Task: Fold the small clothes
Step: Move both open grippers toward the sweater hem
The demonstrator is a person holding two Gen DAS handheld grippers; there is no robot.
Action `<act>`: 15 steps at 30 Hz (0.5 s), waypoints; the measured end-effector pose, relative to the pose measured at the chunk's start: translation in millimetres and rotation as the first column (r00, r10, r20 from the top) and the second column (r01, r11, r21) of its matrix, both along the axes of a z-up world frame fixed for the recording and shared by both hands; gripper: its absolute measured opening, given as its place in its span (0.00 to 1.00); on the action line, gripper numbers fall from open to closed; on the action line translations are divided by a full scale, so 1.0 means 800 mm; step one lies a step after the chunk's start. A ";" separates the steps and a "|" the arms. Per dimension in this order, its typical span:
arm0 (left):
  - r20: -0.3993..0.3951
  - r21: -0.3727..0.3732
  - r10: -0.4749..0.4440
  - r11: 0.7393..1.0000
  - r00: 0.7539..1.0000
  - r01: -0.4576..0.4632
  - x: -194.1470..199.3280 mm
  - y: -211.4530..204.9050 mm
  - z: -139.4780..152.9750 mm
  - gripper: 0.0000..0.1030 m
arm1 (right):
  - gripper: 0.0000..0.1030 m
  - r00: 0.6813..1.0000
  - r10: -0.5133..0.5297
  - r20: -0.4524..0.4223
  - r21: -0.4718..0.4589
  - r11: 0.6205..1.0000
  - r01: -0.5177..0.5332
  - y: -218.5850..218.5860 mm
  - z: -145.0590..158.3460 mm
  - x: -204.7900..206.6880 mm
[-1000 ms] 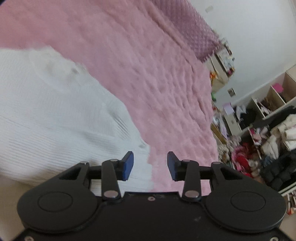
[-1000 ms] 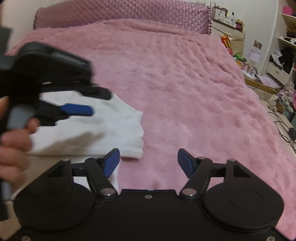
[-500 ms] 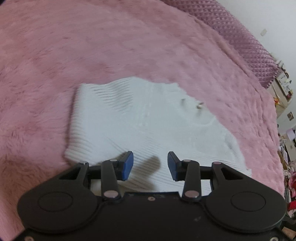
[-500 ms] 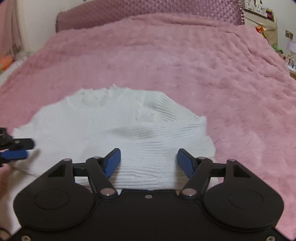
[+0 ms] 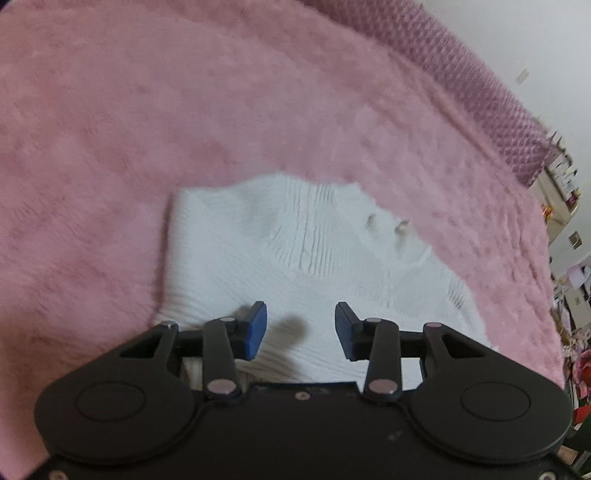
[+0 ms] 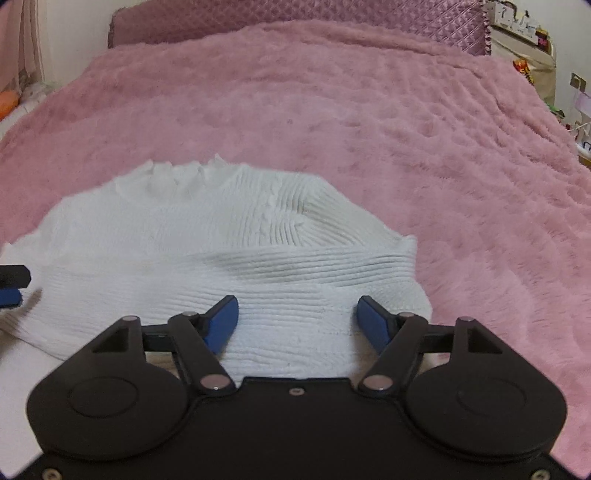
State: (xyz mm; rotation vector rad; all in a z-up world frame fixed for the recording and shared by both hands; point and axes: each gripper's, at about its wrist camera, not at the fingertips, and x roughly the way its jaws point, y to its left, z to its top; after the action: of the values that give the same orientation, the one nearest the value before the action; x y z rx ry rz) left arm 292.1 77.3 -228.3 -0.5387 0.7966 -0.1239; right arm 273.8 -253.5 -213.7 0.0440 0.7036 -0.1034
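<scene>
A small white ribbed knit top [image 5: 295, 251] lies partly folded on the pink plush blanket [image 5: 184, 110], its neckline towards the headboard. My left gripper [image 5: 299, 325] hovers over the top's near edge on the left part, jaws open, with only the cloth below them. In the right wrist view the top [image 6: 221, 251] fills the lower middle. My right gripper [image 6: 297, 317] stands open wider over the near right part of the hem, with nothing pinched. The left gripper's blue fingertip [image 6: 9, 297] shows at that view's left edge.
The pink blanket [image 6: 406, 129] covers the whole bed up to a quilted mauve headboard [image 6: 295, 14]. A bedside unit with small items [image 6: 524, 40] stands at the far right. Cluttered clothes and shelves [image 5: 576, 369] lie beyond the bed's right side.
The left gripper swung from the top's right edge to its left part and dropped closer. The right gripper sank towards the hem. The hand holding the left gripper left the right view.
</scene>
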 end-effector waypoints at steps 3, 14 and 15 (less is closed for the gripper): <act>0.043 0.029 0.031 0.999 0.999 -0.032 -0.005 0.014 0.009 0.44 | 0.71 0.999 0.042 0.031 -0.015 0.999 -0.042 0.011 0.012 -0.008; -0.022 0.029 0.053 0.998 0.998 -0.052 0.022 0.037 -0.032 0.45 | 0.73 0.998 0.040 -0.042 -0.093 0.995 -0.044 0.013 -0.024 0.023; -0.023 0.029 0.049 0.998 0.999 -0.049 0.022 0.036 -0.029 0.45 | 0.73 0.998 0.042 -0.038 -0.086 0.995 -0.045 0.012 -0.019 0.021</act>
State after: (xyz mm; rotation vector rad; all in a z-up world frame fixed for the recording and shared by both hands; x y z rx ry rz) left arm 309.6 106.0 -251.2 -0.5331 0.8063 -0.0610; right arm 290.8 -243.8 -229.1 -0.0566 0.7352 -0.0933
